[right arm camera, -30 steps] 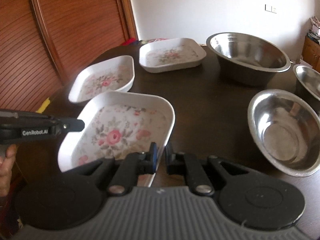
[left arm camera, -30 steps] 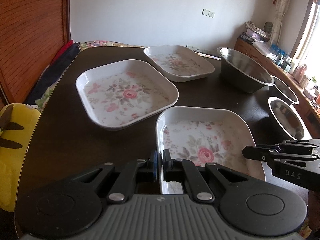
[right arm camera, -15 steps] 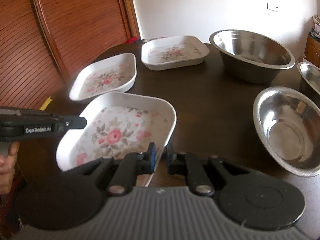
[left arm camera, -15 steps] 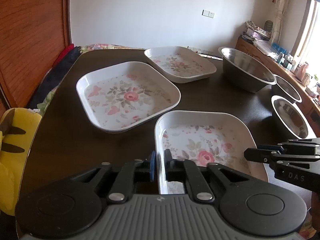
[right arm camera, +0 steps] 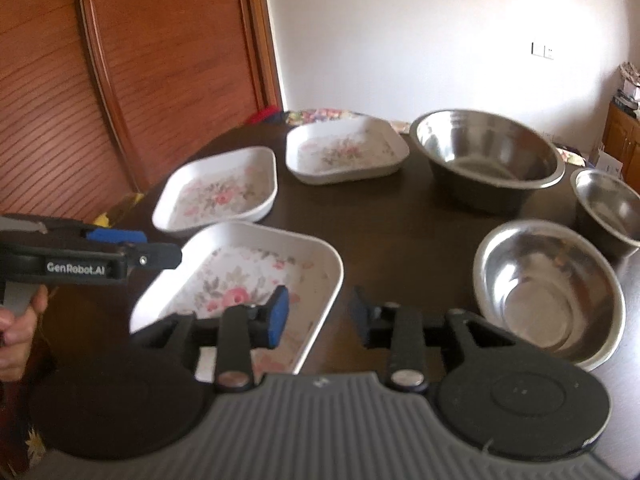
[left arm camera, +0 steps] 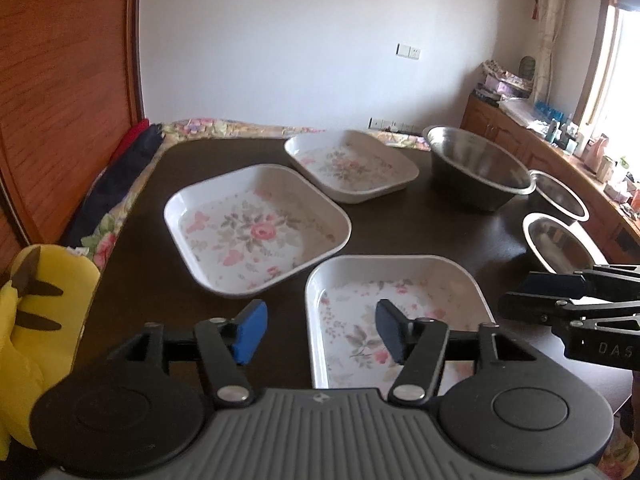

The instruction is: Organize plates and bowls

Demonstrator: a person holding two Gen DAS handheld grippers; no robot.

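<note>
Three white floral square plates lie on the dark table (left arm camera: 420, 220): a near plate (left arm camera: 400, 304) (right arm camera: 248, 276), a middle plate (left arm camera: 252, 228) (right arm camera: 218, 194) and a far plate (left arm camera: 352, 166) (right arm camera: 344, 150). Three steel bowls stand on the right: a large bowl (left arm camera: 476, 168) (right arm camera: 484, 156), a small bowl (left arm camera: 558, 196) (right arm camera: 610, 204) and a near bowl (left arm camera: 556, 240) (right arm camera: 548, 288). My left gripper (left arm camera: 318, 332) is open, its jaws astride the near plate's left rim. My right gripper (right arm camera: 320, 316) is open astride the same plate's right rim.
A wooden door (right arm camera: 120, 80) stands on the left. A yellow cushion (left arm camera: 40, 300) and floral cloth (left arm camera: 116, 224) lie off the table's left edge. A cluttered wooden counter (left arm camera: 560, 144) runs along the right wall.
Both grippers were shut on the near plate's rims and have opened. Both have drawn up and back a little.
</note>
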